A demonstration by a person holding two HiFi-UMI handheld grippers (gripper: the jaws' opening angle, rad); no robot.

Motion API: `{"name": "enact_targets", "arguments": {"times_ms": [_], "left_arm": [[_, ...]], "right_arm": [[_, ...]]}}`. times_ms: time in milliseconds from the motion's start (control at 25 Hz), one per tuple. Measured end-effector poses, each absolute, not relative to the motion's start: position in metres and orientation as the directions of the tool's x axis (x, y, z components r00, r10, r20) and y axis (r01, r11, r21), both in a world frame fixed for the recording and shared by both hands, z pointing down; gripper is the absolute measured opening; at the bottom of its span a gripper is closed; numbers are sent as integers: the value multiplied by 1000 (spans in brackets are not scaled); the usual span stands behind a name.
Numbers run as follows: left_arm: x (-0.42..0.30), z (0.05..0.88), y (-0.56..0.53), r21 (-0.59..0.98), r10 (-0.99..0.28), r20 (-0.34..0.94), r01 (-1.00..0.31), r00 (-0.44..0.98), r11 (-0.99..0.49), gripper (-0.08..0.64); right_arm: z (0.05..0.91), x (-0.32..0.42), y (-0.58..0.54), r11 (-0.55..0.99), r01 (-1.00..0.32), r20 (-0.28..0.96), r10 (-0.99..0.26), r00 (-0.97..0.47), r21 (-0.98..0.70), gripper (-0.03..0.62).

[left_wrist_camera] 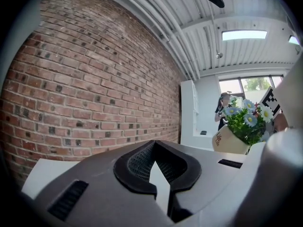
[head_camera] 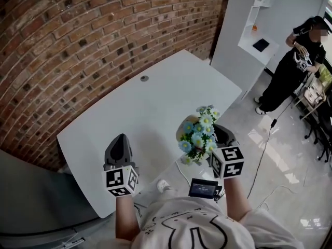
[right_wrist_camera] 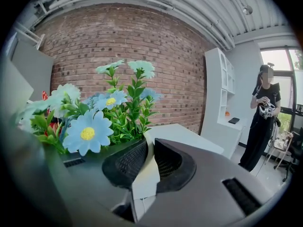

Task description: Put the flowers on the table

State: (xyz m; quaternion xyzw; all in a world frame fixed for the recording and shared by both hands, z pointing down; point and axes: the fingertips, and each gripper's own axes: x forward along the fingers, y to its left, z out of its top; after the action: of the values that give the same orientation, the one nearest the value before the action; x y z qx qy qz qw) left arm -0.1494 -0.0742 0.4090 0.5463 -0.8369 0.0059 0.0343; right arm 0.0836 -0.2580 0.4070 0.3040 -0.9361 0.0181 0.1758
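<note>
Pale counter (head_camera: 155, 97) stretched beneath both tools. Nearest, the left tool (head_camera: 120, 141) was clenched on nothing; the right tool (head_camera: 218, 134) pinched the rim of the cream pot (head_camera: 183, 130), aloft at the counter's edge. Lowering it upright, well inboard, seemed wise. It held blue and white flowers (head_camera: 201, 131) among green leaves.

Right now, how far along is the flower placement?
Done: the flowers are picked up, with the pot rim pinched in the right gripper. In hand: they hang by the edge of the white table, apparently not set down. Left: lower and release. The left gripper is shut and empty.
</note>
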Motion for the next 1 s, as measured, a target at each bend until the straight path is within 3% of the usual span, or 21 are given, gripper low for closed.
{"name": "enact_targets", "arguments": {"times_ms": [1000], "left_arm": [[-278, 419, -75, 79, -797, 78, -793, -599, 604, 11]], "right_arm": [[406, -115, -313, 939, -333, 387, -341, -857, 89, 50]]}}
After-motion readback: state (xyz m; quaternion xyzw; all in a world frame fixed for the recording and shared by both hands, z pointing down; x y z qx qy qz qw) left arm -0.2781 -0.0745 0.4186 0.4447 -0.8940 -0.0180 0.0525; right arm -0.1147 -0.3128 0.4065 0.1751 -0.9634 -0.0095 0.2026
